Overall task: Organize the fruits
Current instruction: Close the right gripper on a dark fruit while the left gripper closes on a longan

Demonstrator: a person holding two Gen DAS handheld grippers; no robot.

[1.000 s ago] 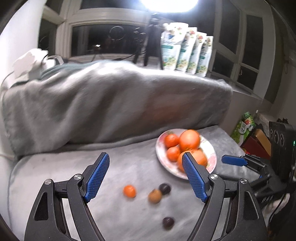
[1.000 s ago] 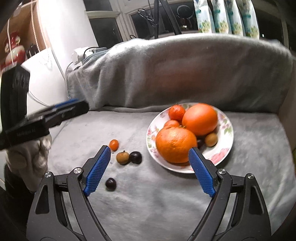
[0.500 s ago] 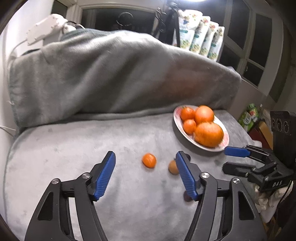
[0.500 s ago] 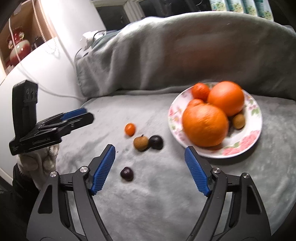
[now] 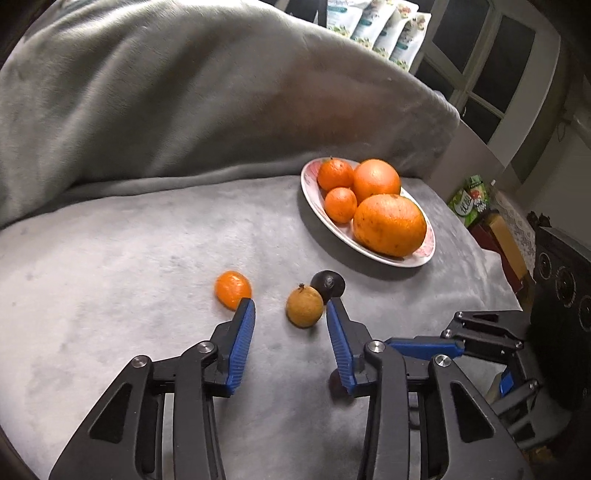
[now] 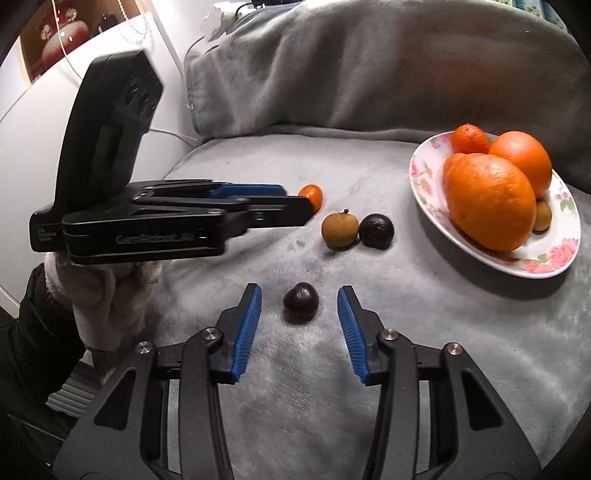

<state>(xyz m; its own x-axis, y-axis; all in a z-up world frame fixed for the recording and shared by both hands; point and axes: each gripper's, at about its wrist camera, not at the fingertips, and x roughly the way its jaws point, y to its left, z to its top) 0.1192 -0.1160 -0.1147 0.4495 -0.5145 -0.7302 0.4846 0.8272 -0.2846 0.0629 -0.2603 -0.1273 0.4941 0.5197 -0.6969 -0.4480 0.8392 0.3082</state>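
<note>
Left hand-held gripper [image 5: 290,310]: jaws have just been closing, now partly spread, nothing pinched. Brown round fruit [image 5: 304,306] sits between the blue pads [image 5: 242,341], a gap on both sides, no contact visible. Left pad tip overlaps the near edge of the small orange fruit [image 5: 232,290] in the left wrist view; cannot tell if it touches. Dark fruit [image 5: 328,285] lies just behind the brown one, touching it, near the right pad tip.

Right hand-held gripper [image 6: 299,295]: jaws also have just been closing, partly spread, holding nothing. Dark plum-like fruit [image 6: 301,302] lies between the pads [image 6: 247,332], clear gaps on both sides, resting on the grey blanket [image 6: 406,369].

Pose: both point forward and down at the blanket surface. In the right wrist view the left hand-held gripper comes in from the left, held by a hand in a pale glove [image 6: 107,295] with a dark sleeve [image 6: 33,350], camera block standing up above it.

Outward: floral plate [image 6: 550,258] to the right of the loose fruit, apart from it, holding two large oranges [image 6: 489,201], smaller mandarins [image 5: 335,173] and a small brown fruit [image 6: 543,216] tucked behind. Blanket runs up over a raised back behind the plate. Packets [image 5: 384,29] along the window at top.
</note>
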